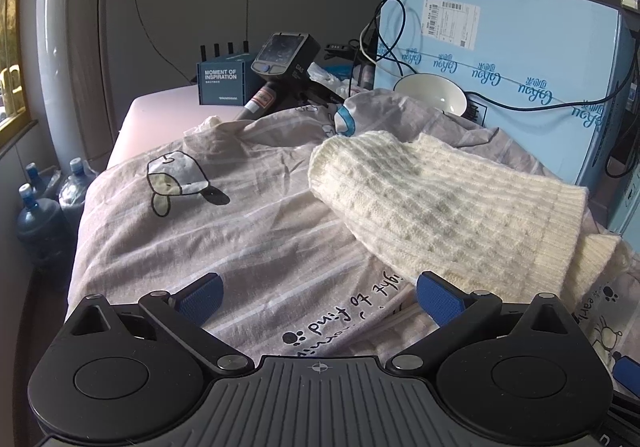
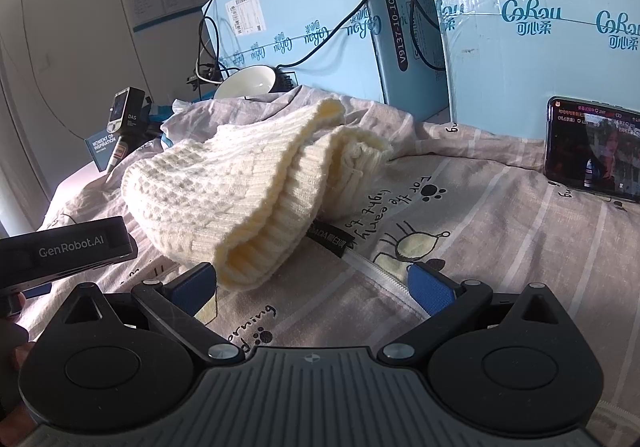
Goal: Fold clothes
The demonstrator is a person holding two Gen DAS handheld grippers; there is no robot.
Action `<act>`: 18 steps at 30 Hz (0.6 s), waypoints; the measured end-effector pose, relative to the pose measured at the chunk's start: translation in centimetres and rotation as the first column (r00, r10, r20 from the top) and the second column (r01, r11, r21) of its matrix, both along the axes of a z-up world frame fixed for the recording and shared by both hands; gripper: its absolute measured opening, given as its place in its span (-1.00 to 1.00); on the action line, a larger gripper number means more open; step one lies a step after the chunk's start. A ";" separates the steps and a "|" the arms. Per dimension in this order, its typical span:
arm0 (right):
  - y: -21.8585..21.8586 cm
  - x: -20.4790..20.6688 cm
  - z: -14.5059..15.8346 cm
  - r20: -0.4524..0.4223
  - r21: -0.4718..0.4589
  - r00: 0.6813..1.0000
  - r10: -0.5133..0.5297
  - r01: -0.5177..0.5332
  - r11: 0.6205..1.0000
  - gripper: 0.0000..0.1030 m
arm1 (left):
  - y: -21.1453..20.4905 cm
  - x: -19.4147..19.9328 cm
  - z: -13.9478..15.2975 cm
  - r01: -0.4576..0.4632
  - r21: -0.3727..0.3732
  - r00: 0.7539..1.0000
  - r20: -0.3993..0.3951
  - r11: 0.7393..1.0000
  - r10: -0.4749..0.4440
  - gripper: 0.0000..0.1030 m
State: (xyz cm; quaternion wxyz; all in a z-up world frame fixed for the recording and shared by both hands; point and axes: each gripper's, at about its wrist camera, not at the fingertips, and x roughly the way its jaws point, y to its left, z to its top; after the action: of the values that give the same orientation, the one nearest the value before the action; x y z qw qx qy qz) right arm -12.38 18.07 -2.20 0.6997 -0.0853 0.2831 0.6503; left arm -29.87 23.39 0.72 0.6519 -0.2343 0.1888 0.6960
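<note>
Work surface is a printed bedsheet (image 2: pixel 500 231), blue cartons (image 2: pixel 304 7) behind. Right gripper (image 2: pixel 312 283) spread wide, empty, its left pad at the sweater hem. Left gripper (image 1: pixel 318 297) likewise released, empty. One cream knit sweater (image 2: pixel 224 183), bunched mid-frame. Looks mid-fold; next: pinch hem, flatten. One bowl (image 2: pixel 248 81), one phone (image 2: pixel 592 151) at right edge.

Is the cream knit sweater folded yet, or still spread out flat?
Folded over, loosely. The cream knit sweater lies doubled on the bedsheet, its ribbed hem layers stacked at the near edge. Neither claw holds it.
</note>
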 end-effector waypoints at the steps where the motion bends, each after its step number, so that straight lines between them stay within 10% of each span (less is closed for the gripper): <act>1: 0.0 0.0 0.0 0.000 0.000 1.000 0.000 0.000 1.000 1.00 | 0.0 0.0 0.0 0.000 0.000 1.000 0.001 1.000 0.000 1.00; 18: 0.0 -0.1 0.0 0.000 -0.005 1.000 0.001 -0.001 1.000 1.00 | -0.1 -0.1 0.1 -0.002 0.003 1.000 0.005 1.000 0.002 1.00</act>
State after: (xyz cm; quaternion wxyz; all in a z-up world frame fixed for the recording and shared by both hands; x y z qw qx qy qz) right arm -12.45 18.11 -2.22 0.6993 -0.0873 0.2845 0.6499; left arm -30.01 23.31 0.81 0.6522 -0.2353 0.1859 0.6963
